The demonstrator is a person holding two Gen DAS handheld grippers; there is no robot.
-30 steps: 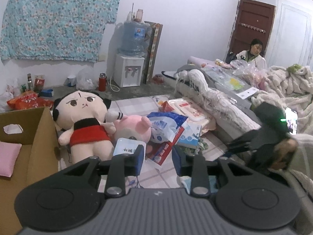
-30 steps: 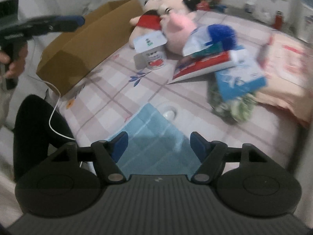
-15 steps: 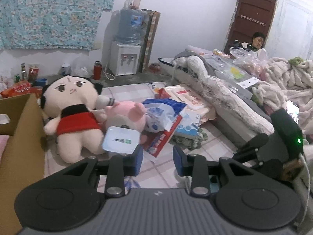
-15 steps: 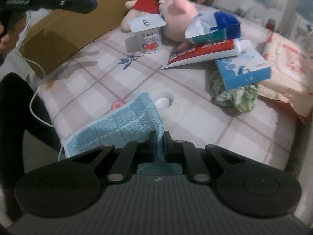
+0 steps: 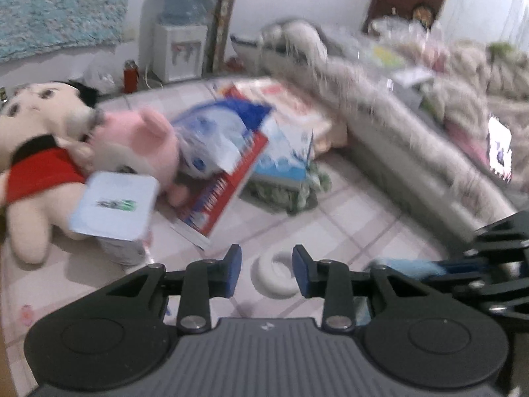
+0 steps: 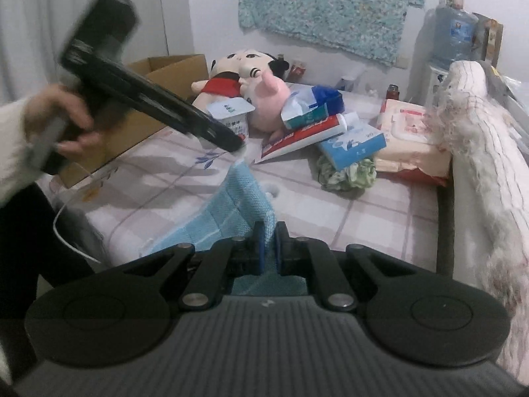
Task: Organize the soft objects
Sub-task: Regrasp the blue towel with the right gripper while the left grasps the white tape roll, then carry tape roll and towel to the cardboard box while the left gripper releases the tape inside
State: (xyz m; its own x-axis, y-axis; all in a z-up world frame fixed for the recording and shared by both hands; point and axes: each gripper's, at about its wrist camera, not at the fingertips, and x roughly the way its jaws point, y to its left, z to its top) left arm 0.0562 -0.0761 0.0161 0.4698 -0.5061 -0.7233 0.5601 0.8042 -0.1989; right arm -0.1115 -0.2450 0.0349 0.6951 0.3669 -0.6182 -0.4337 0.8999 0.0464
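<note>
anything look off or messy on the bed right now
Yes: the packets are heaped crookedly against the pink plush, and a green cloth lies crumpled under a blue pack. The blue towel is half lifted, pinched in the right tool.

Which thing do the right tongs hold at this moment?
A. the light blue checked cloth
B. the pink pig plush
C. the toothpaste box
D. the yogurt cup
A. In the right wrist view the right tongs are shut on the light blue checked cloth, which rises from the bed up to their pads; the pig plush, the yogurt cup and the toothpaste box lie farther away, untouched.
</note>
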